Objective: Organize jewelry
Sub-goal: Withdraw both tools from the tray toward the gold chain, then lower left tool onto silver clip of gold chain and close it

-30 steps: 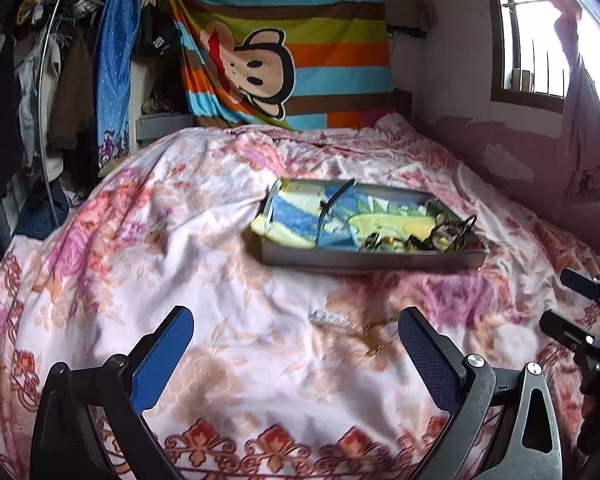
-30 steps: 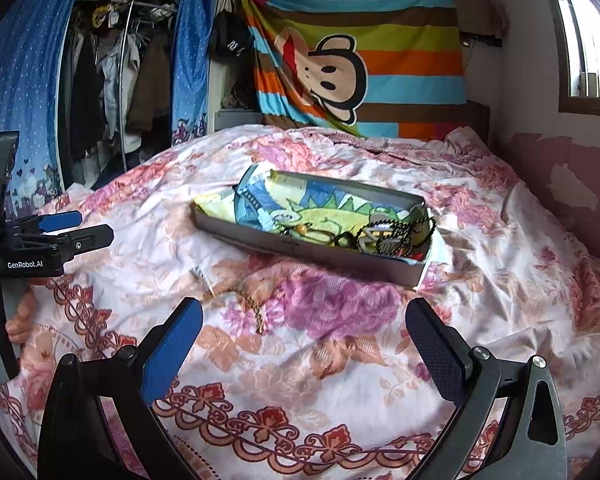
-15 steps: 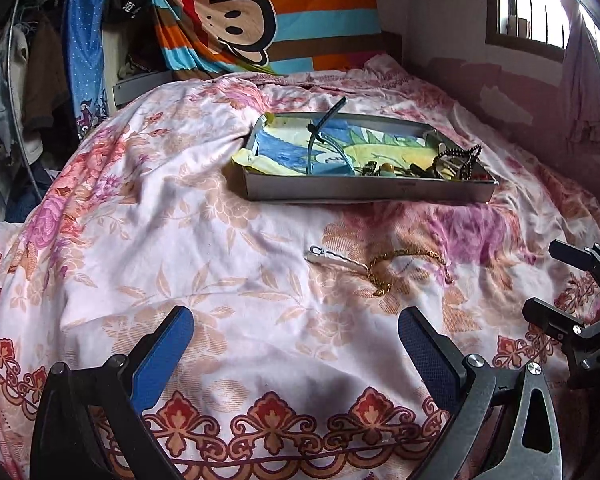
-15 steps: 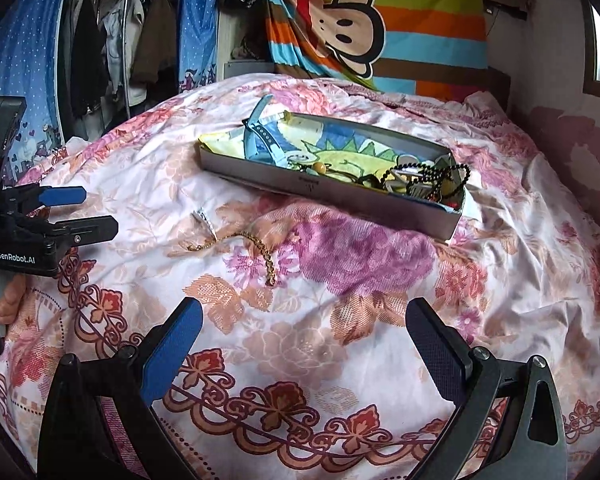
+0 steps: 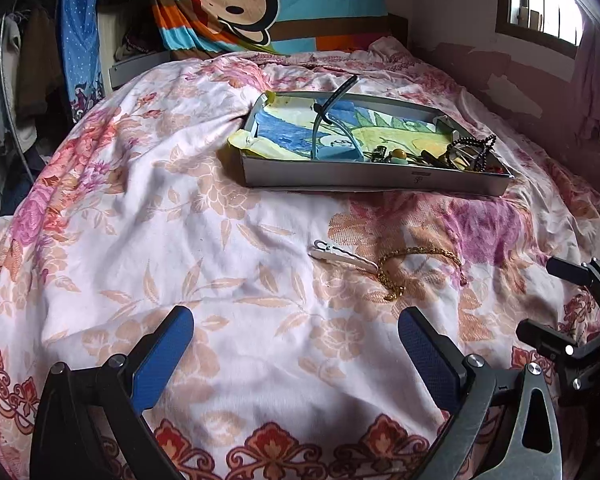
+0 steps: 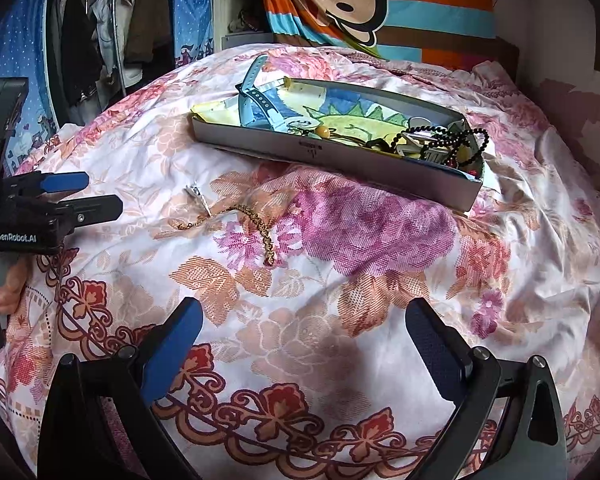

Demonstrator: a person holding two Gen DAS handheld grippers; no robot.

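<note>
Left wrist view: gold chain (image 5: 416, 266) loose on floral bedspread (image 5: 220, 264), touching silver hair clip (image 5: 342, 255), near tray (image 5: 376, 178) of jewelry. Chain thin, floppy, probably slippery, so pinch bunched end. Left gripper (image 5: 296, 344) spread wide, empty; right gripper (image 6: 300, 332) same.

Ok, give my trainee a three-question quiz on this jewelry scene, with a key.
1. True or false: the gold chain lies inside the grey tray.
2. What touches the chain's end on the bedspread? A) silver hair clip B) black bead string C) blue watch strap
3. Fill in: both the left gripper and right gripper are ____.

Key: 1 false, it lies on the bedspread; 2 A; 3 open.
</note>
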